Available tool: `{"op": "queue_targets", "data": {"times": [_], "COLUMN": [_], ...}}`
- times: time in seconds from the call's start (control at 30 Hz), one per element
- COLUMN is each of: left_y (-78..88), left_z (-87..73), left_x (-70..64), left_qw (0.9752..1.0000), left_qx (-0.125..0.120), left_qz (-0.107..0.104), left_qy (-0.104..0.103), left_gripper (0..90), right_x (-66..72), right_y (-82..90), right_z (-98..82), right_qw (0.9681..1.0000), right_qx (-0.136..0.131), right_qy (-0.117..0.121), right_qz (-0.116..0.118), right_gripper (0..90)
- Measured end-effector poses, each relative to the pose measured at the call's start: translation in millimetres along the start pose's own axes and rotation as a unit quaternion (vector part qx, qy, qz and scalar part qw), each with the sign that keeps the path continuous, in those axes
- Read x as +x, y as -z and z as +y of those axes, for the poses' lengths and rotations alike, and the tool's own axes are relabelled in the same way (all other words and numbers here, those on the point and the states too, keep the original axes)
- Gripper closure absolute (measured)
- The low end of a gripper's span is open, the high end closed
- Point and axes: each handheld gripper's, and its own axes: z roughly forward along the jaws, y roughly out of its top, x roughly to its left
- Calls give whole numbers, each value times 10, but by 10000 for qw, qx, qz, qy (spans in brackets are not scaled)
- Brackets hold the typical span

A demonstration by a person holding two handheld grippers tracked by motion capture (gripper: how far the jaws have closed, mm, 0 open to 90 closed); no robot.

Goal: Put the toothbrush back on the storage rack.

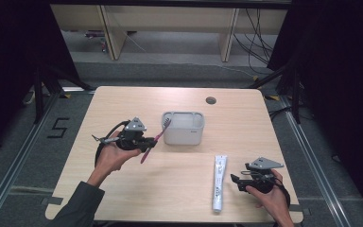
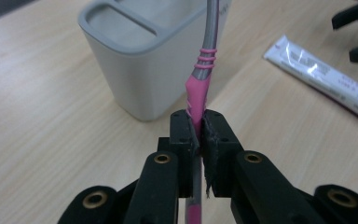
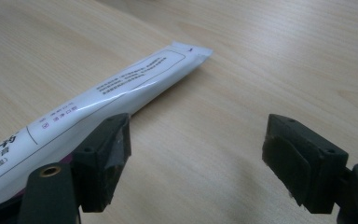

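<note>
A pink and grey toothbrush (image 1: 159, 135) is clamped by its pink handle (image 2: 196, 91) in my left gripper (image 1: 149, 143) (image 2: 198, 133), which is shut on it above the table's left middle. The brush slants up and to the right, and its head is next to the left end of a grey holder cup (image 1: 183, 127) (image 2: 135, 60). A white toothpaste tube (image 1: 219, 182) (image 3: 112, 98) lies flat on the table at the front right. My right gripper (image 1: 236, 182) (image 3: 196, 158) rests just to the right of the tube, jaws open with bare table between them.
The wooden table (image 1: 123, 101) has a round cable hole (image 1: 211, 100) near its far edge. In the left gripper view the tube (image 2: 326, 77) and the other gripper's jaws lie at the right. Dark frames stand on both sides of the table.
</note>
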Motion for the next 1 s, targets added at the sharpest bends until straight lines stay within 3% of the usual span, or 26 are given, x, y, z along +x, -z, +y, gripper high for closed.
{"op": "queue_targets", "data": {"times": [0.03,0.07,0.1,0.13,0.17,0.3,0.37,0.47,0.5,0.67,1.0], "left_y": [18,18,21,21,15,21,23,27,31,43,-15], "left_z": [12,12,21,21,28,47,76,105,144,264,446], "left_x": [32,32,60,60,91,136,165,179,185,194,189], "left_qw": [9997,9997,9988,9988,9975,9951,9926,9917,9895,9864,9842], "left_qx": [-215,-215,-443,-443,-634,-849,-1043,-1099,-1233,-1427,-1561], "left_qz": [46,46,129,129,146,237,335,357,429,490,559], "left_qy": [90,90,150,150,278,440,527,566,614,647,625], "left_gripper": [826,826,826,826,826,826,826,826,826,826,826], "right_x": [0,0,0,0,0,2,-1,2,-2,-2,-3], "right_y": [-3,0,-2,-2,-2,-6,-2,-7,-1,-1,-1], "right_z": [-1,0,0,0,0,-1,-1,-1,0,0,0], "right_qw": [10000,10000,10000,10000,10000,10000,10000,10000,10000,10000,10000], "right_qx": [-7,-6,-11,-11,-5,-14,-14,-10,4,0,-8], "right_qy": [-4,1,-1,-1,-1,-31,-5,-31,2,0,-2], "right_qz": [7,1,12,12,7,42,-6,38,-7,-6,2], "right_gripper": [240,240,240,240,240,240,240,240,240,240,240]}}
